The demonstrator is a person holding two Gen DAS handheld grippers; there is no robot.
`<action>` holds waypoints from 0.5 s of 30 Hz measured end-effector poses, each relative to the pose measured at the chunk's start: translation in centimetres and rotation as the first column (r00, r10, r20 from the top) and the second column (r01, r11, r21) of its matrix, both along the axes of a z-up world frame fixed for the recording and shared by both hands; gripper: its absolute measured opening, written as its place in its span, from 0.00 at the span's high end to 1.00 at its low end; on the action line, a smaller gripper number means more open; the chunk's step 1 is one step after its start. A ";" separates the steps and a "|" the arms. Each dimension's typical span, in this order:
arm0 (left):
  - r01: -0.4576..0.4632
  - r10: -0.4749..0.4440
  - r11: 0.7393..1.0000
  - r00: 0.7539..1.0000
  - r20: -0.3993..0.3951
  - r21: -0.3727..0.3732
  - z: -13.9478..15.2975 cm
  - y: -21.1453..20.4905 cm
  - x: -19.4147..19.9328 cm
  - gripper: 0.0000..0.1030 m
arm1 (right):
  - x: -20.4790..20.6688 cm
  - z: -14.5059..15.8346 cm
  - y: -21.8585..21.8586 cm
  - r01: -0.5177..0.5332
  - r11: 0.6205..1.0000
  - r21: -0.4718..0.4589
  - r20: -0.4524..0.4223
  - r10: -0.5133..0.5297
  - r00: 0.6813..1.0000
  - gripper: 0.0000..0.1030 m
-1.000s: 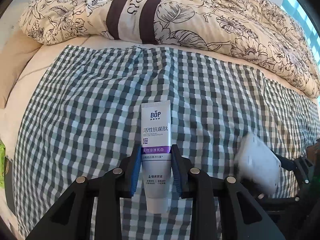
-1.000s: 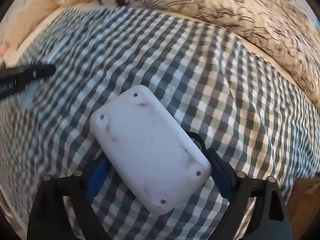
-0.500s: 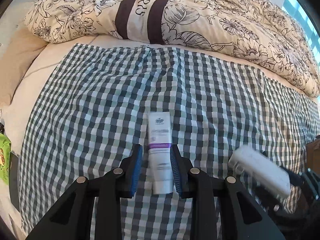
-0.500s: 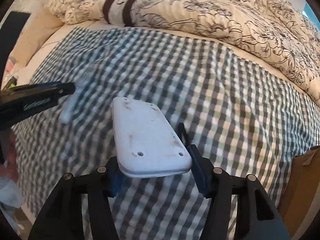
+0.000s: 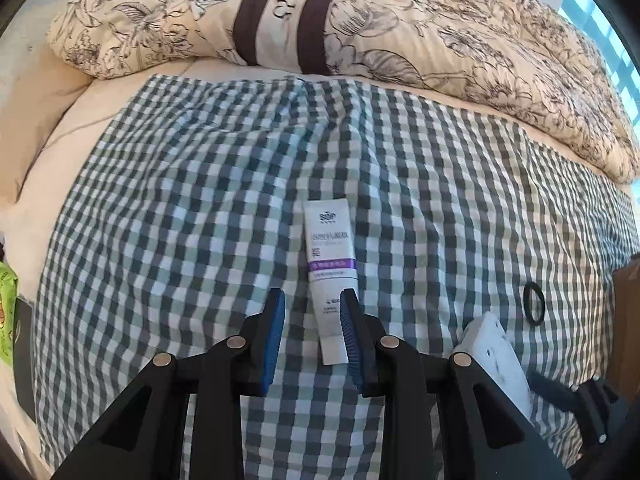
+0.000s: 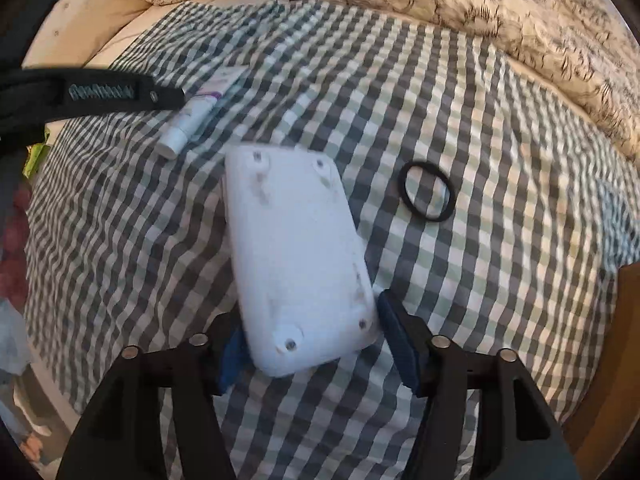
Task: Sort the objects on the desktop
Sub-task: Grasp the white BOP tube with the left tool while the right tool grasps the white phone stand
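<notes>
A white toothpaste tube [image 5: 330,276] with a purple band lies on the checked cloth [image 5: 180,220]. My left gripper [image 5: 312,334] is open above it, and the tube's cap end shows between the fingers, close to the right one. The tube also shows in the right wrist view [image 6: 196,114]. My right gripper [image 6: 310,340] is shut on a white rectangular box [image 6: 294,256], seen from its underside with small feet. The box shows at the lower right of the left wrist view [image 5: 496,354]. A black hair tie [image 6: 427,191] lies on the cloth just right of the box.
A floral duvet [image 5: 360,28] is piled along the far side of the bed. A green packet [image 5: 6,312] sits at the left edge. A brown wooden piece [image 6: 616,344] stands at the right edge. The left gripper's body [image 6: 92,94] crosses the upper left of the right wrist view.
My left gripper has opened, let go of the toothpaste tube and drawn back; the tube now lies on the cloth. My right gripper has turned with the white box, and the hair tie has come into view.
</notes>
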State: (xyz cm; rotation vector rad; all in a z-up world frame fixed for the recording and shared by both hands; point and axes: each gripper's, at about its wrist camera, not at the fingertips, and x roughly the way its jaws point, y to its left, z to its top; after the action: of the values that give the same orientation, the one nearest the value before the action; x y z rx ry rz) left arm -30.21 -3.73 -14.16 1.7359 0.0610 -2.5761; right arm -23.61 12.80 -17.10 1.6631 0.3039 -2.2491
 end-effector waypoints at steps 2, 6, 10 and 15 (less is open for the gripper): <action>-0.001 0.001 1.000 1.000 -0.002 -0.004 -0.1 0.0 -0.1 0.70 | -0.3 0.4 -0.4 0.012 1.000 -0.010 -0.019 -0.012 1.000 0.39; 0.002 -0.002 1.000 1.000 0.006 0.002 -0.5 0.0 -0.6 0.69 | -1.5 0.5 -1.2 0.033 0.999 -0.018 -0.043 -0.033 0.999 0.48; 0.019 -0.019 1.000 1.000 0.004 0.000 -0.7 0.5 -1.0 0.62 | -2.4 0.8 -0.7 0.083 0.995 -0.055 -0.048 -0.086 0.995 0.65; 0.023 -0.023 0.999 1.000 0.001 0.030 -1.4 0.8 -1.5 0.37 | -2.7 0.7 0.4 0.123 0.985 -0.119 0.001 -0.124 0.992 0.65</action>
State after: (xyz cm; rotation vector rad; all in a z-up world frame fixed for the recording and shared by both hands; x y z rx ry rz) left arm -31.72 -2.90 -15.60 1.7583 0.0806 -2.6039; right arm -26.31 13.22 -16.39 1.6548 0.0684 -2.3127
